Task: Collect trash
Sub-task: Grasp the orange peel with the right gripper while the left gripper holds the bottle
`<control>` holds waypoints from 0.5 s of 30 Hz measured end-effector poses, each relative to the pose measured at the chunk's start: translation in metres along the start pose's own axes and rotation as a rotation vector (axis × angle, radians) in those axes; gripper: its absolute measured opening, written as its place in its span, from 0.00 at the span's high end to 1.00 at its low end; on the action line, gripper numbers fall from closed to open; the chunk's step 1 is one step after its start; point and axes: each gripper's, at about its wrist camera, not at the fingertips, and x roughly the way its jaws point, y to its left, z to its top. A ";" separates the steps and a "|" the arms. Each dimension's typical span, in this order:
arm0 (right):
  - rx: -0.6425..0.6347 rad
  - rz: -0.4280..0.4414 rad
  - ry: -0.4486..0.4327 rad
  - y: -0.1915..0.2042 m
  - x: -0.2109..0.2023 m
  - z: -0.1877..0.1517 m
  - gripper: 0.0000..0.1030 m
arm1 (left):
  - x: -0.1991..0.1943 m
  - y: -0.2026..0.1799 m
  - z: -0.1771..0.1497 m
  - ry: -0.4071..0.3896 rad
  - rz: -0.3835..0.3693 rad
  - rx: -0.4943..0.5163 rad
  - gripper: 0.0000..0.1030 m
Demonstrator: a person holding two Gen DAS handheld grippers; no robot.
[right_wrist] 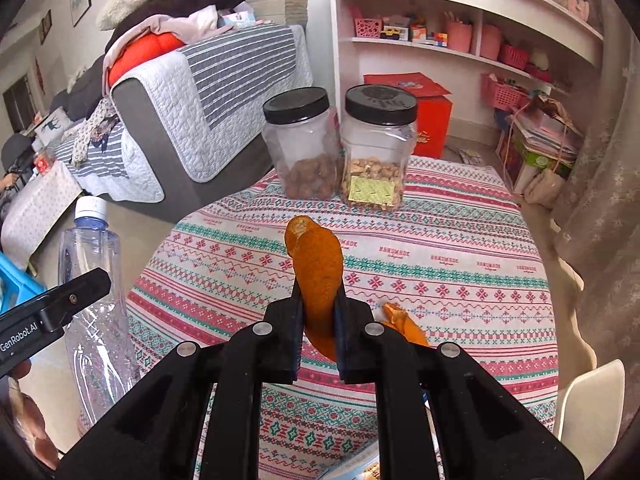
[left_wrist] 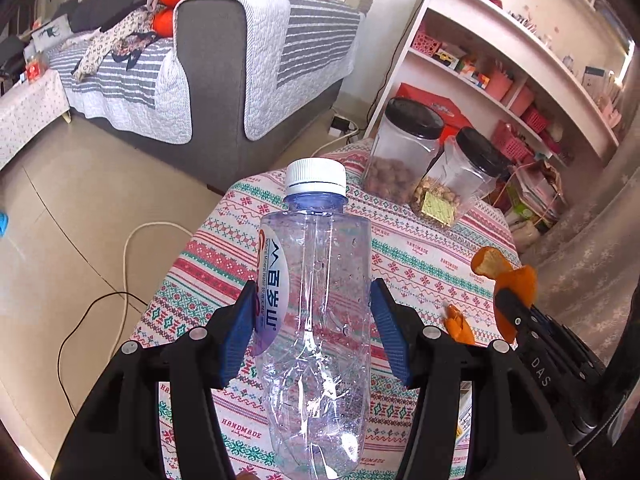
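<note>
Holding a crumpled clear water bottle (left_wrist: pixel 316 300) upright, the left gripper (left_wrist: pixel 314 332) reaches forward over the near left part of the bench (right_wrist: pixel 460 240), its blue pads pressed on the bottle's sides, white cap uppermost. To the right of the bottle, the right gripper (right_wrist: pixel 318 328) points toward the middle of the bench, narrowed on a long orange peel (right_wrist: pixel 318 268) that stands up between its fingers. A smaller peel scrap (right_wrist: pixel 402 322) lies on the cloth just right of that gripper. Beyond both, two black-lidded jars (right_wrist: pixel 340 148) stand side by side at the bench's far edge.
</note>
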 end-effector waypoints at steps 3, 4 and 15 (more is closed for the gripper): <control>0.020 -0.036 -0.015 -0.011 -0.005 -0.001 0.88 | -0.004 -0.010 -0.001 -0.037 0.004 0.016 0.45; 0.031 -0.045 -0.019 -0.016 -0.006 -0.001 0.88 | -0.005 -0.013 -0.001 -0.047 0.003 0.021 0.45; 0.108 -0.183 -0.088 -0.068 -0.039 -0.009 0.88 | -0.011 -0.066 -0.010 -0.112 -0.049 0.084 0.45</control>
